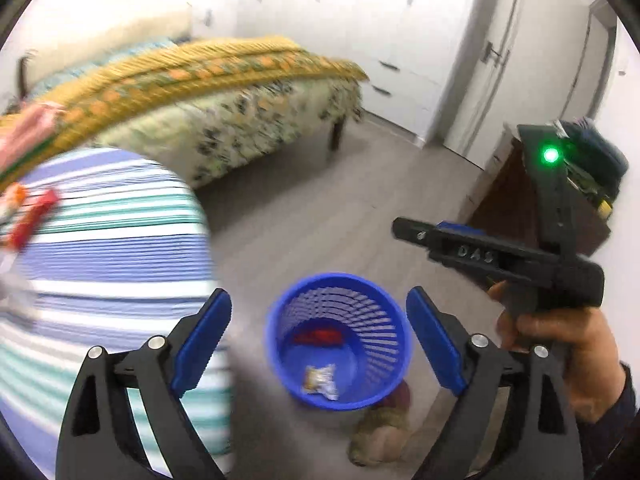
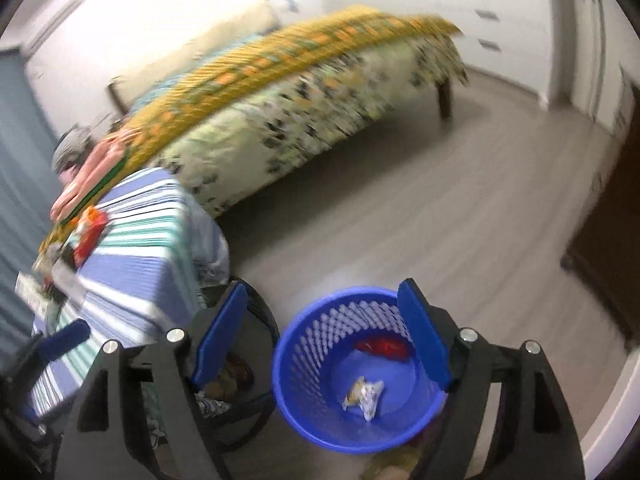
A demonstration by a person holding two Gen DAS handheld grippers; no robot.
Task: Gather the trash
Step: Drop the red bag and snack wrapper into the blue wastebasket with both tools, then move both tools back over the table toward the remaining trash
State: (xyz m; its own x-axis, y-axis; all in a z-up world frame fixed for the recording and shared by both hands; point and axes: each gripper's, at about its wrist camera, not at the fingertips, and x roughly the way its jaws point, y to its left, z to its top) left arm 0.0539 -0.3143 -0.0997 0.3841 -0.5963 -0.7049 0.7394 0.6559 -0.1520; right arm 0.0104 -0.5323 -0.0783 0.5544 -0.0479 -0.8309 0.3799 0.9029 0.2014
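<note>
While I hold both pairs of tongs above the blue bin (image 1: 338, 340), nothing is caught in either of them. My left tongs (image 1: 318, 340) stand wide apart, and between their blue pads the bin's open mouth shows on the grey floor (image 1: 320, 208). My right tongs (image 2: 324, 334) are apart as well, with the bin just below them and a little to the right.

The bin is a round plastic basket with slotted walls. Two pieces of trash lie at its bottom: a crumpled whitish wrapper (image 1: 320, 380) near the front wall, and a red wrapper (image 1: 318, 336) towards the back wall.

To the left of the bin stands a surface covered with a cloth striped in blue, white and green (image 1: 112, 248). More wrappers, red and orange (image 1: 28, 216), lie on the far left edge of that cloth, well apart from the bin. They are blurred, so I cannot tell how many there are.

Behind the bin, across the floor, is a bed with a yellow patterned blanket (image 1: 192, 68). To the right of the bin, in the left view, my right hand (image 1: 560, 344) grips the handle of the other black tool, which shows a green light. At the front of the bin, something brownish and soft lies on the floor (image 1: 380, 428), too blurred to identify.
</note>
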